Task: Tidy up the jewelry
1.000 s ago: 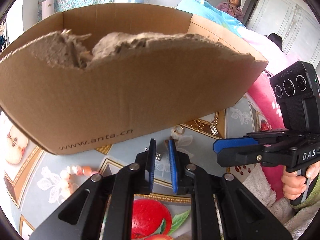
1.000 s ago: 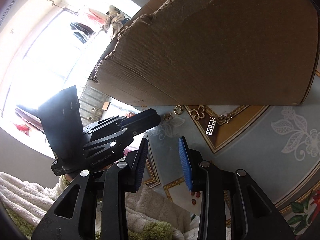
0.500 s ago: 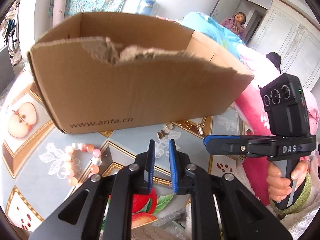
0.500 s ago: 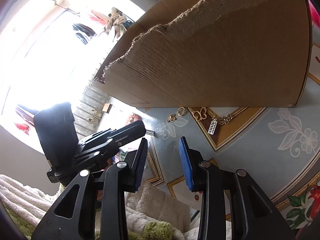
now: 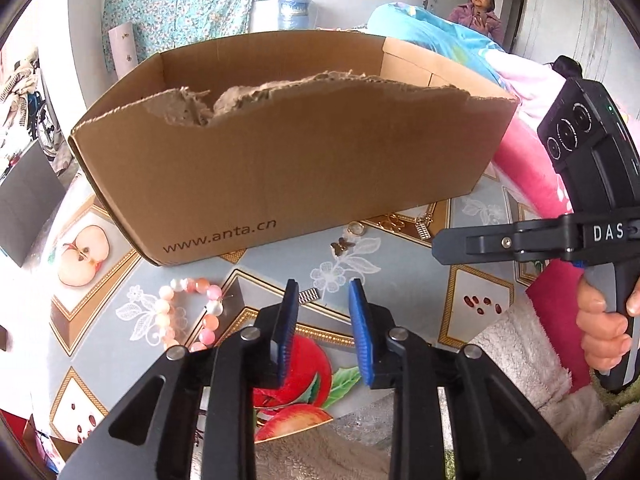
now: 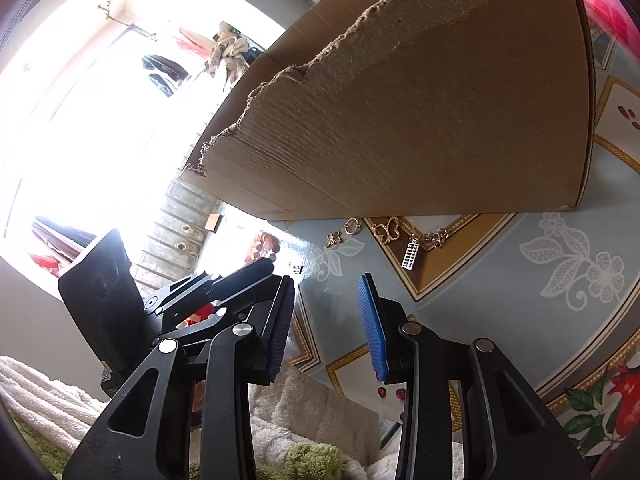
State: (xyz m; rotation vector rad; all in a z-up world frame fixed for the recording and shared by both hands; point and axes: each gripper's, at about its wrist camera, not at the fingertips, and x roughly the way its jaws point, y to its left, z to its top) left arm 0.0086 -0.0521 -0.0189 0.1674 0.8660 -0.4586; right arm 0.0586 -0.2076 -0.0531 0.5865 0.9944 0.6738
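Note:
A torn cardboard box (image 5: 288,168) stands on the patterned tablecloth (image 5: 400,280). In front of it lie a pink bead bracelet (image 5: 188,312), a small silver piece (image 5: 308,296), a butterfly charm (image 5: 342,245), a ring (image 5: 355,229) and an abacus charm (image 6: 411,255) beside a gold butterfly (image 6: 386,230). My left gripper (image 5: 323,286) hovers over the cloth near the silver piece. Its jaws are opening and nothing is between them. My right gripper (image 6: 326,280) is open and holds nothing. It points at the charms, with the left gripper (image 6: 264,266) to its left.
The table's near edge and a fluffy white sleeve (image 5: 520,352) lie under both grippers. A hand (image 5: 600,324) holds the right gripper's handle. Bedding (image 5: 520,160) lies right of the box. A person (image 5: 478,12) stands in the far doorway.
My left gripper has drawn back from the box, so more of the box and the bracelet show. Its jaws went from nearly shut to apart. The right gripper has hardly moved.

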